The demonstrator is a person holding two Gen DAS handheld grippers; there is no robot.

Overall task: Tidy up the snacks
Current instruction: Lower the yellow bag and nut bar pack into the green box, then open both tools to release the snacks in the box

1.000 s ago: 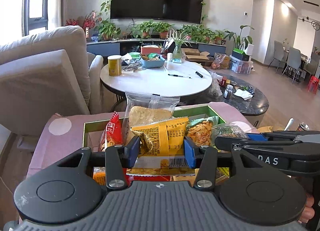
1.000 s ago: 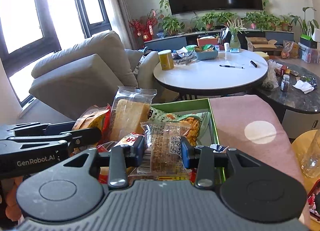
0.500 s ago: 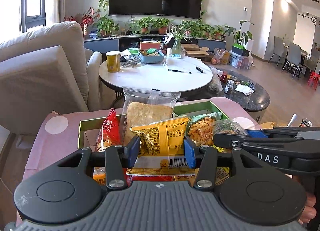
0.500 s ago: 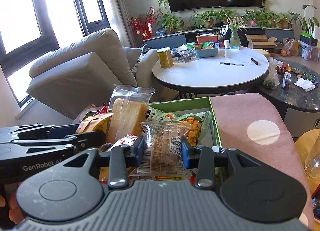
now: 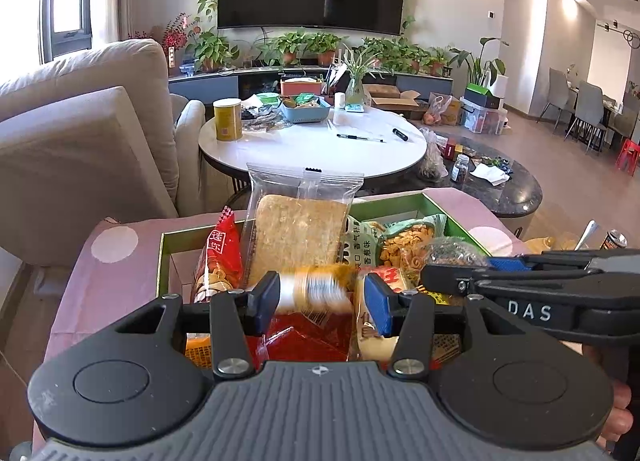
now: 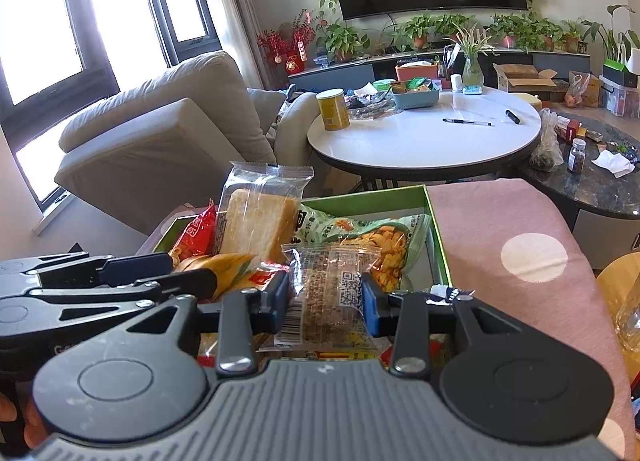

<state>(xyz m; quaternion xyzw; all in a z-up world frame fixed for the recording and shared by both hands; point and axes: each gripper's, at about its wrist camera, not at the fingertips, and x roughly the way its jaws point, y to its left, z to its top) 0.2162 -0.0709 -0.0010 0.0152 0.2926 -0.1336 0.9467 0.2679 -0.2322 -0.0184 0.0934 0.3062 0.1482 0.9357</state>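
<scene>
A green box [image 5: 384, 201] full of snack packets sits on a pink dotted cloth [image 6: 500, 229]. My left gripper [image 5: 320, 299] hovers over its near side, and its jaws are opening. A yellow packet [image 5: 312, 289] lies blurred between them, slipping down, with a gap on its right side. My right gripper [image 6: 325, 299] is shut on a clear packet of brown grain bar [image 6: 328, 297] with a QR label, held upright over the box [image 6: 360, 195]. A bread packet [image 5: 298, 237], a red packet [image 5: 222, 245] and a green bag of orange crackers [image 5: 404, 245] stand behind.
Beyond the box stands a white round table [image 5: 312, 149] with a yellow can [image 5: 228, 119], pens and a blue tray. A beige sofa [image 5: 80, 133] is on the left. A dark marble table [image 5: 500, 189] with small bottles is on the right.
The yellow packet that stood upright in my left jaws has dropped and tipped sideways, now blurred, and those jaws stand a little wider. The right gripper still holds its packet in place.
</scene>
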